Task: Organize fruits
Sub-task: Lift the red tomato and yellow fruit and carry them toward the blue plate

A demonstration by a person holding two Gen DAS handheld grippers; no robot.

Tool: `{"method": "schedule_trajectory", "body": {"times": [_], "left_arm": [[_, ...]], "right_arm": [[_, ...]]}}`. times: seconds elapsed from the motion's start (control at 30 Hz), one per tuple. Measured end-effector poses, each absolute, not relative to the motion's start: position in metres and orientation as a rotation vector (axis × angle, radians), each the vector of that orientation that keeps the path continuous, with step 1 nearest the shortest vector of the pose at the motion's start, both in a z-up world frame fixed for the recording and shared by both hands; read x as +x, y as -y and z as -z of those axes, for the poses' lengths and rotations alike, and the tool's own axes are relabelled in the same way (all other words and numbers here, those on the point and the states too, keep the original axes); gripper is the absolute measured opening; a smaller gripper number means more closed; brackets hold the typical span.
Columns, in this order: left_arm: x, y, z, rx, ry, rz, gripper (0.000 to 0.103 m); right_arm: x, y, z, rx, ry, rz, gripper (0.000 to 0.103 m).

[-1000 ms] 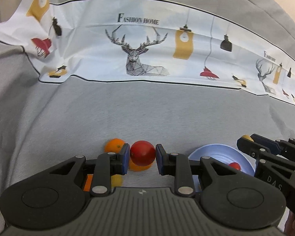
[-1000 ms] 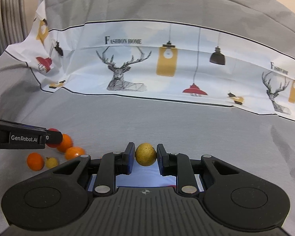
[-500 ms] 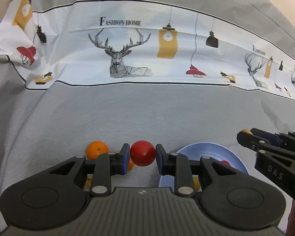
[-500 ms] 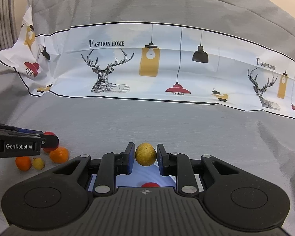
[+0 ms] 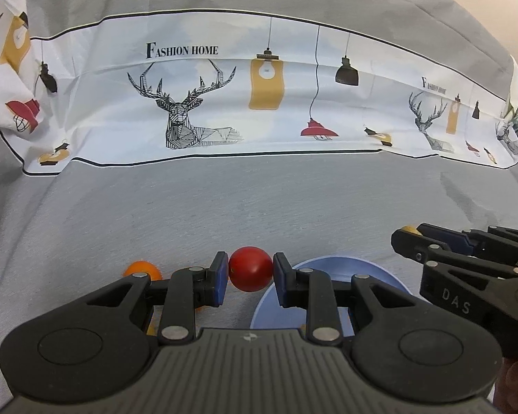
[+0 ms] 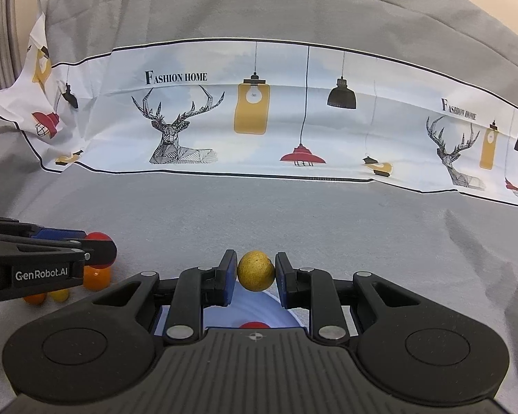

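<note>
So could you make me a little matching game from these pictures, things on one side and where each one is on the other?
Things:
1. red fruit
2. yellow fruit
3. blue plate
4. orange fruit

Places:
A. lying on the grey cloth, left of the left gripper
B. between the left gripper's pads
C. between the right gripper's pads
D. on the cloth under both grippers

Pairs: 1-B, 2-C, 3-D, 4-A
</note>
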State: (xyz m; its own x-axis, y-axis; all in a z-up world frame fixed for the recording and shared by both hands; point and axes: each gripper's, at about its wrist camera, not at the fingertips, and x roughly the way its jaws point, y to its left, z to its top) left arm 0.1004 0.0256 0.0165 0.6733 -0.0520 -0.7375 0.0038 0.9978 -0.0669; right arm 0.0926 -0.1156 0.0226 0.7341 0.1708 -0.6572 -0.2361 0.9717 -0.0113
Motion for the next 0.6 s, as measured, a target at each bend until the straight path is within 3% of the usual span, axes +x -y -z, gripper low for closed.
{"method": "schedule_trajectory", "body": {"times": [0.6], "left_arm": [[0.1002, -0.0253, -0.0160, -0.067, -0.828, 0.045, 0.031]], "right_arm": [[0.0939, 0.1177, -0.0215, -0.090, -0.712, -0.197, 0.025]]}}
